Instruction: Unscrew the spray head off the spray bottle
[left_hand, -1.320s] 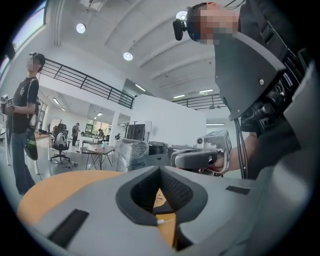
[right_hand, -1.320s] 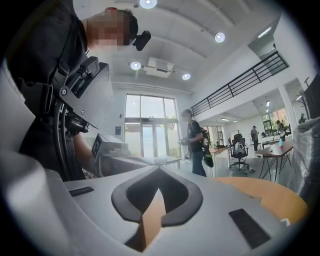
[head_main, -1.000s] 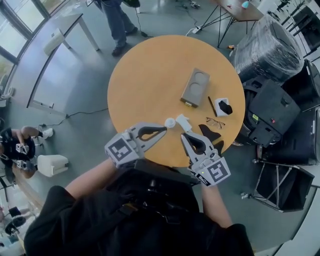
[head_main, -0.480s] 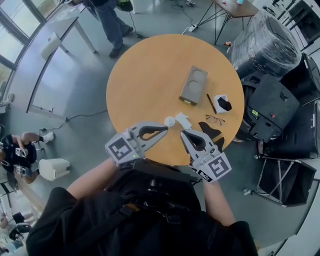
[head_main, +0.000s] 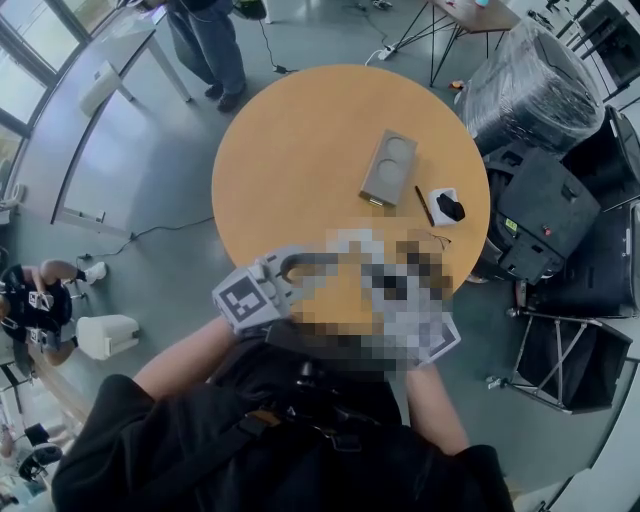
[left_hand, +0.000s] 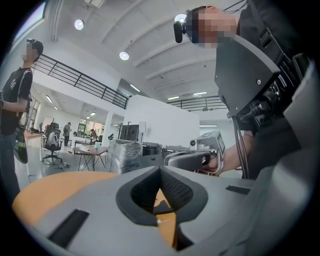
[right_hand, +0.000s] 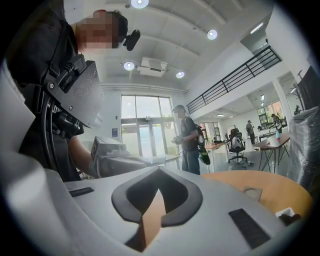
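Orange table (head_main: 290, 150), grey two-hollow tray (head_main: 389, 167), left gripper (left_hand: 160, 170) and right gripper (right_hand: 159, 172) closed, empty

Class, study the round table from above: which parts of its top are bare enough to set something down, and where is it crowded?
Bare: the left and far part of the table, between its rim and the grey block. Crowded: the right side, where the block, a pen and a white box lie close. The near edge is blurred over.
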